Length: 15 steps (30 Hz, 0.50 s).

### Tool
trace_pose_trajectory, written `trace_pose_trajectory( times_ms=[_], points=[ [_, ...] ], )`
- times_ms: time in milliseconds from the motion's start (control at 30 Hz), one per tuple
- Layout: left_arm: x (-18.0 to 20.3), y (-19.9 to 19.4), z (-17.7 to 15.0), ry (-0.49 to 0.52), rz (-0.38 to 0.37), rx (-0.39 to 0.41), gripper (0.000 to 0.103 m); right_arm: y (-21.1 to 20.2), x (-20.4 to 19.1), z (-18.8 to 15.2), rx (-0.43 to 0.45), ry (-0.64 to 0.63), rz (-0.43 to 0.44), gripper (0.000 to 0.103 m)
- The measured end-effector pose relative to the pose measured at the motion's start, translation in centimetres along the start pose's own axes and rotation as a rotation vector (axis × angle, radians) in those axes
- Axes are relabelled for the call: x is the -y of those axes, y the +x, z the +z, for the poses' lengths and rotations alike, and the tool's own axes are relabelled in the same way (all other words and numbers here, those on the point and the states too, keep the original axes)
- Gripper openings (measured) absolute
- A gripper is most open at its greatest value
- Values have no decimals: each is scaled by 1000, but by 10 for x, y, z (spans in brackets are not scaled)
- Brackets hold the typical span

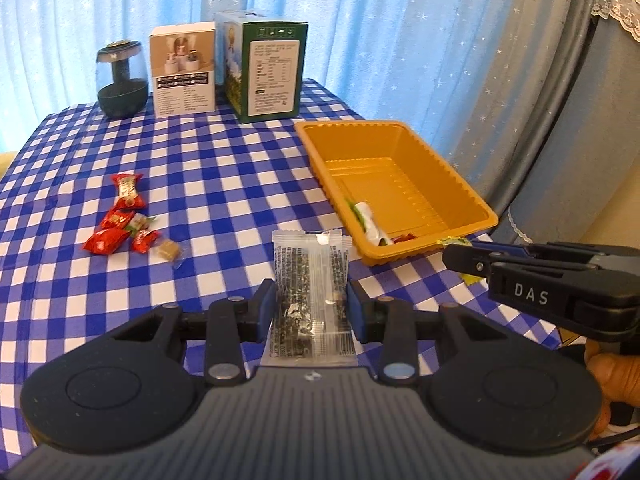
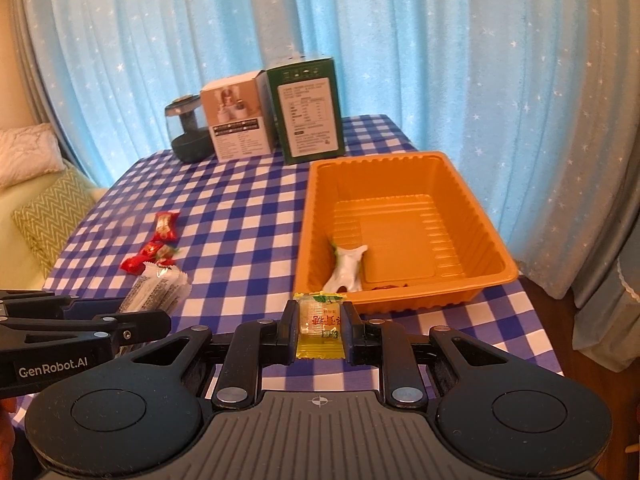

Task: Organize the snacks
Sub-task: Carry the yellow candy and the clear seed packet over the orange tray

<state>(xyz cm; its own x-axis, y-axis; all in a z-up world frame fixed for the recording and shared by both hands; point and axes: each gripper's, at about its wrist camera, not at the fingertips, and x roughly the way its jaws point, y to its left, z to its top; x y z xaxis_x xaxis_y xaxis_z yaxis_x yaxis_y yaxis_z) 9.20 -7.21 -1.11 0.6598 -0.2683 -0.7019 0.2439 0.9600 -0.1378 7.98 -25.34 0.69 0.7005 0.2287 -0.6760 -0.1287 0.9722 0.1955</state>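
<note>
My left gripper (image 1: 312, 300) is shut on a clear snack packet with dark contents (image 1: 310, 280), held above the checkered table in front of the orange tray (image 1: 472, 196). My right gripper (image 2: 319, 330) is shut on a small yellow candy packet (image 2: 320, 326), just in front of the orange tray's near rim (image 2: 496, 278). The tray holds a white and green wrapped snack (image 2: 346, 270) and a red one (image 1: 404, 237). Several red candies (image 1: 120, 224) and a tan candy (image 1: 169, 250) lie loose on the table to the left. The left gripper shows in the right wrist view (image 2: 160, 320), the right gripper in the left wrist view (image 1: 452, 254).
A dark glass jar (image 1: 122, 80), a white box (image 1: 184, 70) and a green box (image 1: 266, 66) stand at the table's far edge before blue curtains. Cushions (image 2: 48, 216) lie beyond the table's left side. The table's right edge runs just past the tray.
</note>
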Motion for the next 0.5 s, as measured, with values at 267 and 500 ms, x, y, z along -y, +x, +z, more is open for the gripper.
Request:
trace_pose_trajectory(
  times_ms=[267,500],
  points=[
    [26,22,23,21,-31,8,34,5,30,12,15,40,-32,22],
    [45,50,41,33,-50,0,34,17,53,25,24,58,-50,22]
  ],
)
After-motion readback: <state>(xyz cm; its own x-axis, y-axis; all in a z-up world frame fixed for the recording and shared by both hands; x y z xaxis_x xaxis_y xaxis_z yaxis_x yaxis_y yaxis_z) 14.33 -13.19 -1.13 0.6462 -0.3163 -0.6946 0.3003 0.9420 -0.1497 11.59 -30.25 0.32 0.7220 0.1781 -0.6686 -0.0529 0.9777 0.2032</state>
